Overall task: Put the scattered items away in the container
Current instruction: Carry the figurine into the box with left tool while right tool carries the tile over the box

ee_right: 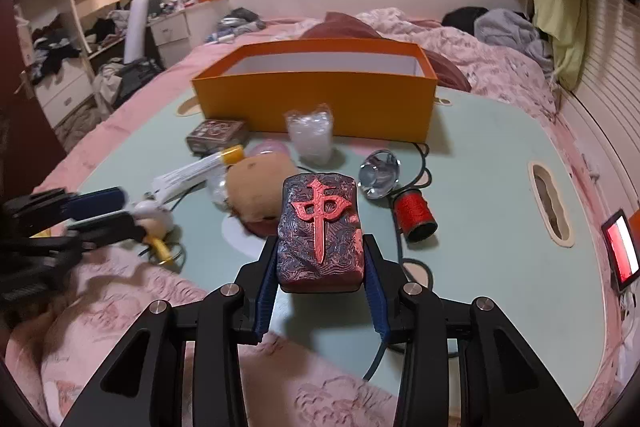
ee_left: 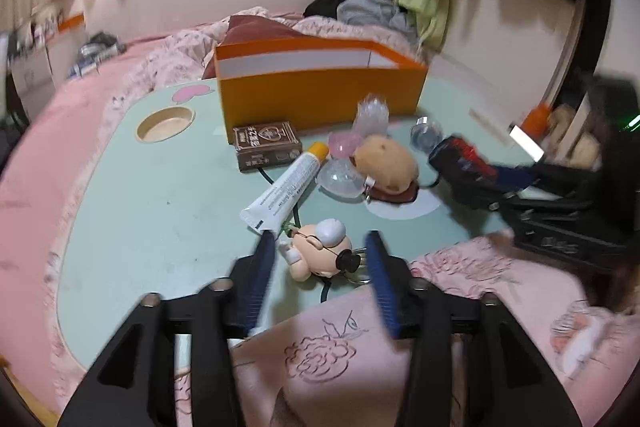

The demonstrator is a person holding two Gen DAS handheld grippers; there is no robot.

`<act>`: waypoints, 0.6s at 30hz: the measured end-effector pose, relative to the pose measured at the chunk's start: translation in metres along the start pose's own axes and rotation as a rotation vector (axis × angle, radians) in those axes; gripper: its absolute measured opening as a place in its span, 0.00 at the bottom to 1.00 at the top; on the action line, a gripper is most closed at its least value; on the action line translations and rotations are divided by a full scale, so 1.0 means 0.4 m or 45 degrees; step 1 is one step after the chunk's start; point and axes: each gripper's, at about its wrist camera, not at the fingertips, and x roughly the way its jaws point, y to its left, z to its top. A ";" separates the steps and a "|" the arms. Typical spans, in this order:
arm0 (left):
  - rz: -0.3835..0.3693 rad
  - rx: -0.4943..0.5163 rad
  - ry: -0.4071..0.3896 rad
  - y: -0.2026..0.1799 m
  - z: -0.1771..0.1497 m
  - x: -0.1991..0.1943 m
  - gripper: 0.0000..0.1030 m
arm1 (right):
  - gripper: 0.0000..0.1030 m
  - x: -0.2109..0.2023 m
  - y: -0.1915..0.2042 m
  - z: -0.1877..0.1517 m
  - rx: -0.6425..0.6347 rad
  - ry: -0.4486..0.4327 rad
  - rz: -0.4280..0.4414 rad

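An open orange box (ee_left: 320, 87) (ee_right: 316, 99) stands at the far side of a pale green lap table (ee_left: 160, 195) (ee_right: 492, 187). My left gripper (ee_left: 318, 247) is open with its jaws on either side of a small doll keychain (ee_left: 320, 251) near the table's front edge. My right gripper (ee_right: 320, 259) is shut on a dark block with a red mahjong character (ee_right: 320, 227) and holds it above the table. On the table lie a white tube (ee_left: 288, 187), a brown card box (ee_left: 266, 145), a tan plush toy (ee_left: 386, 159) (ee_right: 256, 191), clear plastic capsules (ee_left: 340, 179) and a red thread spool (ee_right: 414, 215).
The table rests on a bed with pink bedding (ee_left: 400, 347) (ee_right: 120, 299). A clear bag (ee_right: 310, 137) and a glass-like cup (ee_right: 378, 173) lie before the box. A black cable (ee_right: 416, 163) runs across the table. Clothes pile at the back right (ee_right: 508, 23). A phone (ee_right: 622, 251) lies at the right.
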 end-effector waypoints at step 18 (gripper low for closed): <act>0.105 0.093 0.019 -0.053 0.011 0.047 0.45 | 0.37 -0.003 0.011 -0.008 0.010 0.012 -0.005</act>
